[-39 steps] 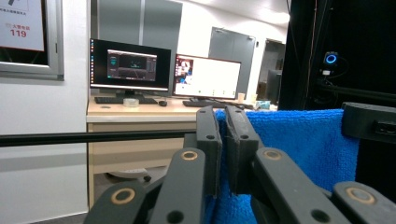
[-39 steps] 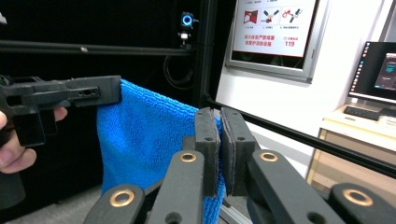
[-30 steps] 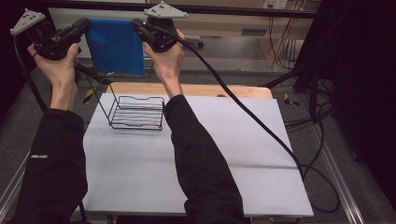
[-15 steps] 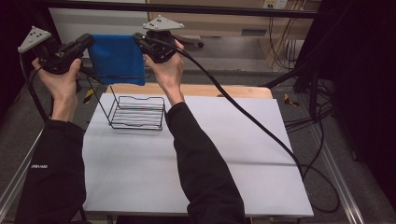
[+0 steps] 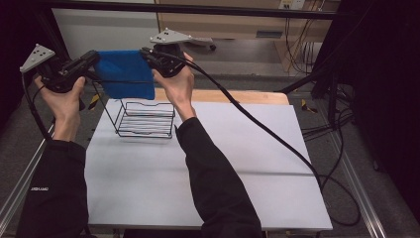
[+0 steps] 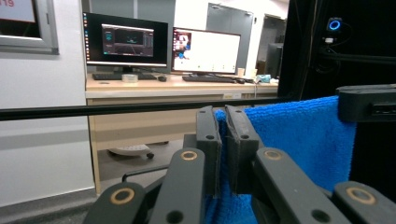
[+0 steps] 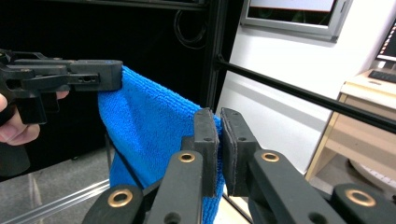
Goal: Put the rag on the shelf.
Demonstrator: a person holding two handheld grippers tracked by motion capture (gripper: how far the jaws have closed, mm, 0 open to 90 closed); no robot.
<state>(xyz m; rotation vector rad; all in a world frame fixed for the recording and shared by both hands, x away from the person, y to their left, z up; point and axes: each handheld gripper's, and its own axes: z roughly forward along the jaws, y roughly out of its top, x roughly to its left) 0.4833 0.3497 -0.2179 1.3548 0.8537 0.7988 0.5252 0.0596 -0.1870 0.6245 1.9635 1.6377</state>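
Note:
A blue cloth [image 5: 126, 74] hangs spread in the air between my two grippers, above the far left of the table. My left gripper [image 5: 94, 58] is shut on its left top corner, and the cloth [image 6: 299, 140] shows pinched between those jaws [image 6: 223, 126]. My right gripper [image 5: 144, 53] is shut on the right top corner; the cloth [image 7: 144, 130] drapes down behind its jaws [image 7: 219, 128]. A black wire basket [image 5: 143, 119] stands on the table just below the cloth's lower edge.
The white table top [image 5: 237, 163] extends right and toward me. A wooden board [image 5: 237, 96] lies along its far edge. A black cable [image 5: 257, 124] trails from the right gripper across the table. A black frame bar [image 5: 198, 9] runs overhead.
Both hands have come lower and slightly nearer with the cloth still stretched between them; its lower edge now hangs closer to the basket.

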